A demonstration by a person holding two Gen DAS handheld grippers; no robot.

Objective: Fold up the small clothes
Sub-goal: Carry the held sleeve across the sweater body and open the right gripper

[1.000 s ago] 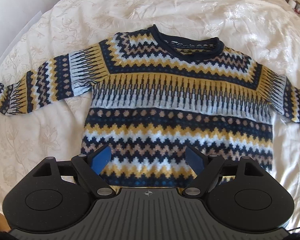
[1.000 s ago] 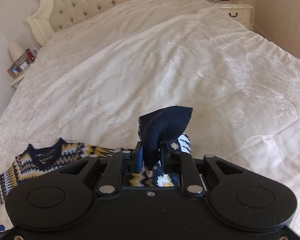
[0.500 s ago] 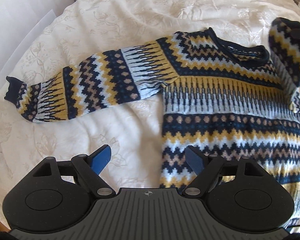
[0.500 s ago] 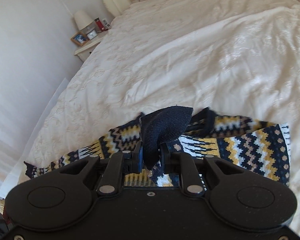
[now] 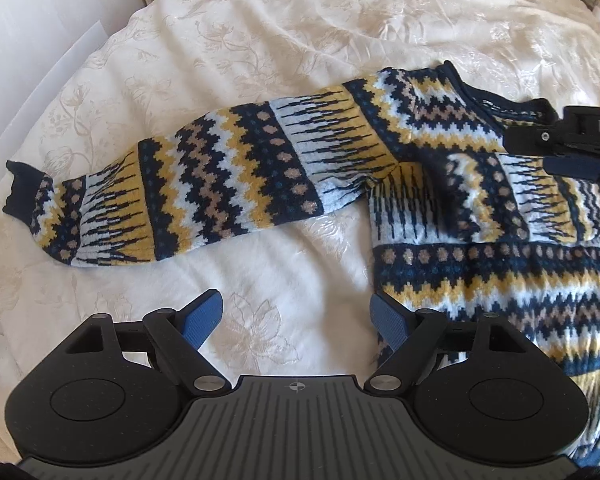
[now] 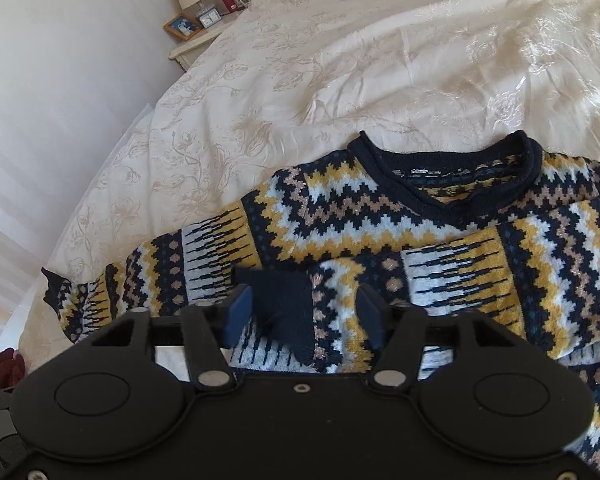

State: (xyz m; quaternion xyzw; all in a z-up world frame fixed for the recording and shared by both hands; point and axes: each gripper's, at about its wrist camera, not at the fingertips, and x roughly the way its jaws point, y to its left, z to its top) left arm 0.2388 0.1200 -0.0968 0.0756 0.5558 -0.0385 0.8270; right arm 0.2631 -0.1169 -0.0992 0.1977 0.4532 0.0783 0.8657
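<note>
Sweater (image 5: pixel 480 248) lies flat on the cream bed (image 5: pixel 260 40), filling the right and centre of the left wrist frame, one sleeve (image 6: pixel 480 280) folded across its chest. Right claw (image 6: pixel 304 312) gapes around the navy cuff (image 6: pixel 288 308); left claw (image 5: pixel 298 316) gapes over bare bedding.

Patterned sweater (image 5: pixel 480 272) flat (one sleeve (image 6: pixel 480 280) folded across).
</note>
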